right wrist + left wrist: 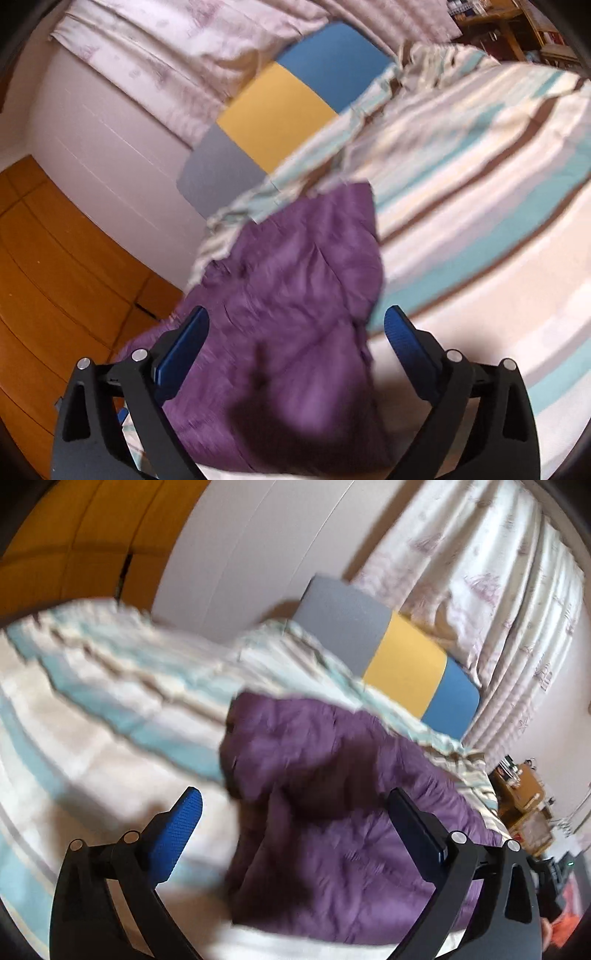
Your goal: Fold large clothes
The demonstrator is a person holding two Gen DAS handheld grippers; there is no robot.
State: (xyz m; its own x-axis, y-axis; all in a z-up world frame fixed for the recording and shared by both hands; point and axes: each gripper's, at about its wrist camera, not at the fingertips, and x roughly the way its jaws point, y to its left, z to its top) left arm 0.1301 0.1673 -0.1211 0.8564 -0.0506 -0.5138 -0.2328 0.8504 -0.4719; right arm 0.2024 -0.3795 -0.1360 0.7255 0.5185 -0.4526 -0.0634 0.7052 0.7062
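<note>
Only left wrist shows desk [524,797].

Ahead of the left gripper [295,812], the purple jacket [332,794] blocks; striped bedspread [92,720] lies bare to its left. Headboard [402,664] and curtain [498,590] stand beyond.

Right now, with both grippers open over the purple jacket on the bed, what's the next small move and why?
Probably lower both grippers onto the purple jacket's near edge and close. The left gripper and right gripper are both wide open and hold nothing, while the jacket lies rumpled on the striped bedspread. Motion blur hides the exact hem, so I'd pick the grip spots once the view settles.
</note>
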